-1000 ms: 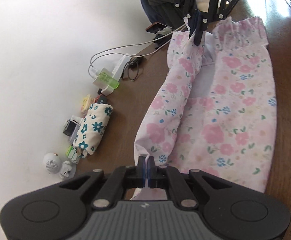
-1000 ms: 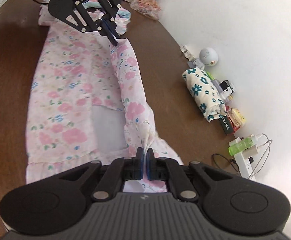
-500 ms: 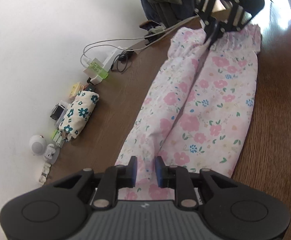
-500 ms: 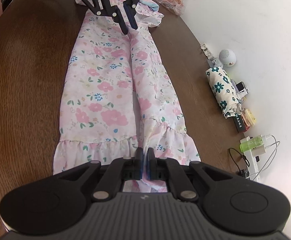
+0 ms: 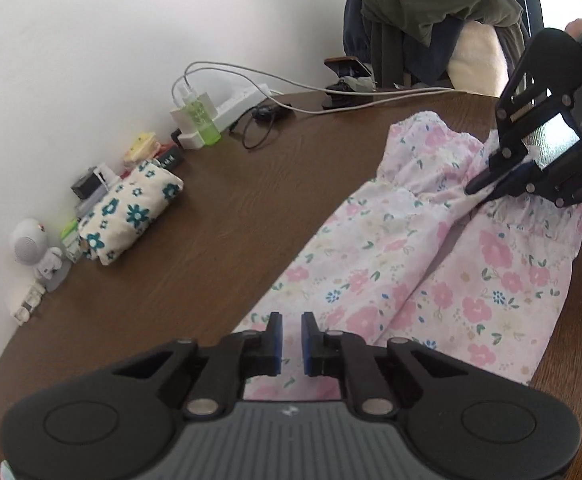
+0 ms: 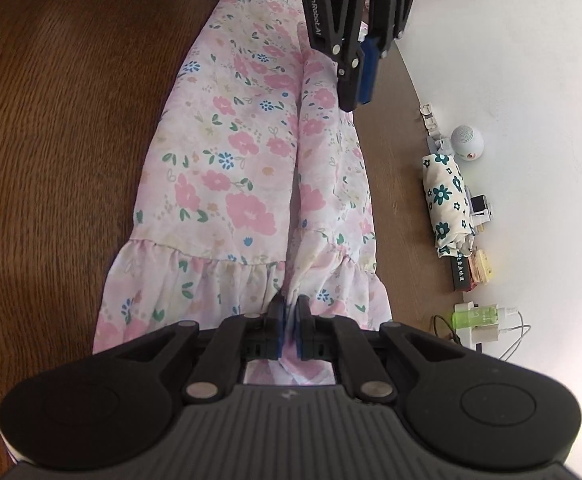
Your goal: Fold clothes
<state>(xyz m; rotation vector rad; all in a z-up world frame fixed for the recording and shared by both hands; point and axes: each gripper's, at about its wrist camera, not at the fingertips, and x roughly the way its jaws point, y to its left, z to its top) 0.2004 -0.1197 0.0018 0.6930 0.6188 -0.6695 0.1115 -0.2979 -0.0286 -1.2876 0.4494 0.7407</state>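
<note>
A pink floral garment [image 6: 227,168] is laid lengthwise on a brown wooden table [image 6: 51,120], with 1 side folded inward along the middle. Its ruffled hem is pinched between the closed fingers of the right gripper [image 6: 289,322]. The left gripper [image 6: 361,88] is seen above the far end, fingers parted. A floral pouch [image 6: 445,196] is placed beside the wall.

The desk [image 5: 219,224] is dark brown wood grain with a curved far edge that runs along a white wall. A pink floral garment [image 5: 431,272] lies flat and lengthwise on it. Along the wall edge lie a teal-flowered fabric bundle [image 5: 131,212], a small white speaker [image 5: 29,240], a green bottle [image 5: 201,120], a white power strip [image 5: 239,100] and looped cables [image 5: 259,136].
</note>
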